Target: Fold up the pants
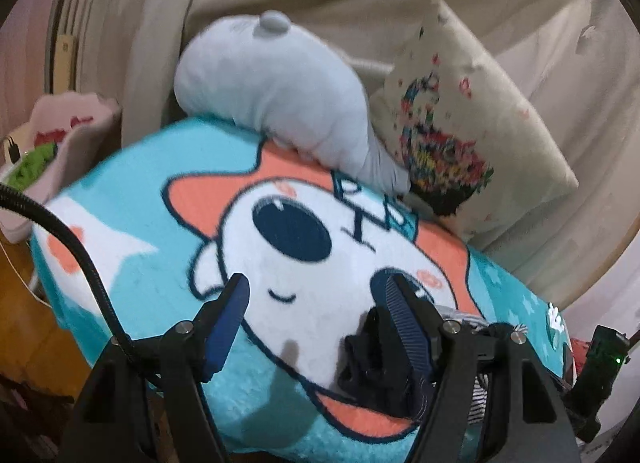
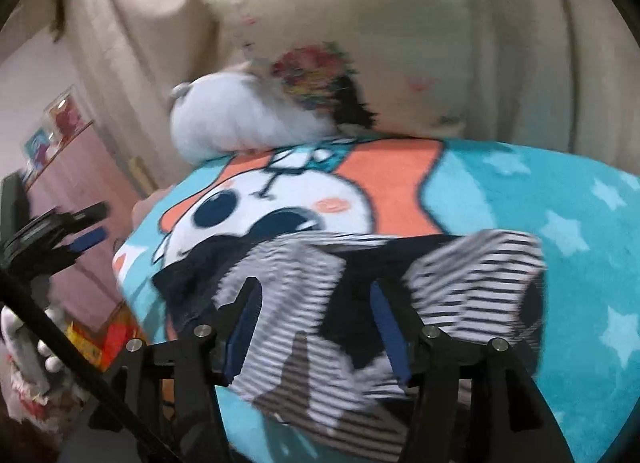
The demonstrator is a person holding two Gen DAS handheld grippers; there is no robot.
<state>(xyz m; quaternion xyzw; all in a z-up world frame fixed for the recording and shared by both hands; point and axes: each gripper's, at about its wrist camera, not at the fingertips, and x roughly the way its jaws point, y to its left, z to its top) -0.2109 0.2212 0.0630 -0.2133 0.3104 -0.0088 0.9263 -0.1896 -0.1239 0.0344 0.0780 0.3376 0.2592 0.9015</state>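
Striped black-and-white pants (image 2: 360,283) lie bunched on the turquoise cartoon blanket (image 2: 560,223), directly under my right gripper (image 2: 316,327), long axis running left to right. Both grippers are spread, holding nothing. My left gripper (image 1: 316,323) sits at the pants' dark left end, so the right is nearer the bulk.

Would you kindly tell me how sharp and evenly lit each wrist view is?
Left wrist view: mostly sharp, mild blur, fisheye bending; the blanket is evenly lit, and the left gripper casts a soft shadow. Right wrist view: heavy motion blur smears the striped pants and grey plush; only the right gripper stays crisp.
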